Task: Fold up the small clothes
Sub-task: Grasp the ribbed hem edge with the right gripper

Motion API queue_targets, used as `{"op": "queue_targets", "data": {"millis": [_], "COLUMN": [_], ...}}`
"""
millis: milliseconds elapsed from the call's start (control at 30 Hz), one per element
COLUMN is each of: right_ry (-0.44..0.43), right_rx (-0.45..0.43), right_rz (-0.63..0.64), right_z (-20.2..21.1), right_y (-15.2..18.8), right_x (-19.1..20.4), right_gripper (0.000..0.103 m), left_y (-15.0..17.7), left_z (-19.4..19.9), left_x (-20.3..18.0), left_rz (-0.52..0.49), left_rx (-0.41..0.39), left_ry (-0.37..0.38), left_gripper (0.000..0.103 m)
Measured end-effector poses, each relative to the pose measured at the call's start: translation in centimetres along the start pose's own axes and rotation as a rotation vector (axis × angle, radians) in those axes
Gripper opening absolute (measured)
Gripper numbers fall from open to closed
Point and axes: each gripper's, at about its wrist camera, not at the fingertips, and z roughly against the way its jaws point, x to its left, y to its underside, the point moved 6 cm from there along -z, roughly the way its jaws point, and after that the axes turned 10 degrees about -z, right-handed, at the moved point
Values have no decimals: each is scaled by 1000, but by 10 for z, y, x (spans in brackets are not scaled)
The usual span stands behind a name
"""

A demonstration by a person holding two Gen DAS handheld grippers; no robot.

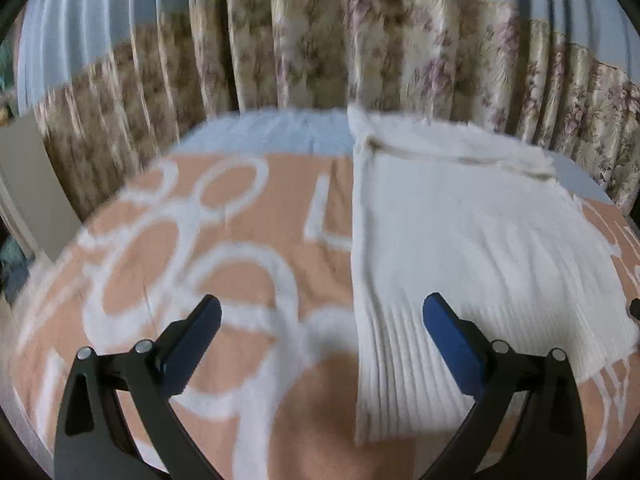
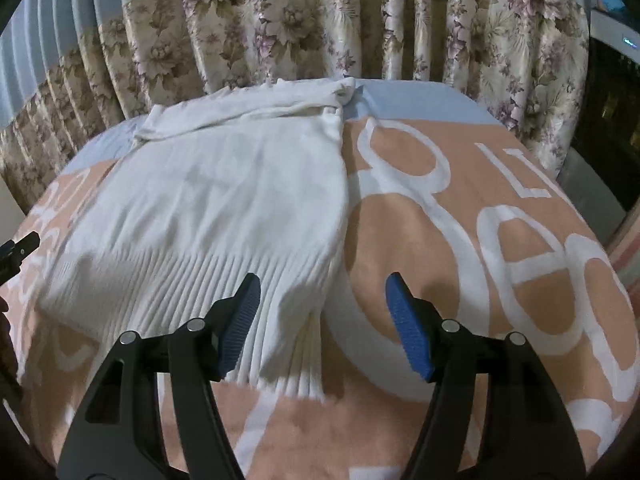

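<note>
A white ribbed knit garment [image 1: 472, 248] lies flat on a peach blanket with white letters [image 1: 256, 184], its sleeves folded across the far end. My left gripper [image 1: 322, 308] is open and empty, above the garment's near left edge. In the right wrist view the garment [image 2: 208, 200] lies at left and centre. My right gripper [image 2: 320, 288] is open and empty, above the garment's near right corner at the ribbed hem. The left gripper's tip [image 2: 20, 244] shows at the far left edge there.
Floral curtains [image 2: 280, 20] hang close behind the blanket-covered surface. A pale blue sheet [image 1: 276, 132] shows at the far end. The blanket [image 2: 500, 220] extends to the right of the garment. Dark furniture [image 2: 608, 100] stands at the far right.
</note>
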Motion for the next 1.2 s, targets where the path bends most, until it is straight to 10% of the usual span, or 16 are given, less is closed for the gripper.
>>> {"op": "queue_targets", "data": {"millis": [633,800,1200], "right_ry": [-35,-68,-71], "right_rx": [86,86,80], "right_rz": [-24,34,28], "right_z": [-21,-19,-18], "right_y": [18,24,25], "right_x": [3,16,16], "right_gripper": [56,14,10], "left_y": [19,19,26], "left_z": [0,0,-4], "left_x": [-21,-21,-20], "left_rz": [-74,-80,-13], "left_rx": [14,11,53], "left_ry": [3,-1,110], "left_gripper": [101,101,101]}}
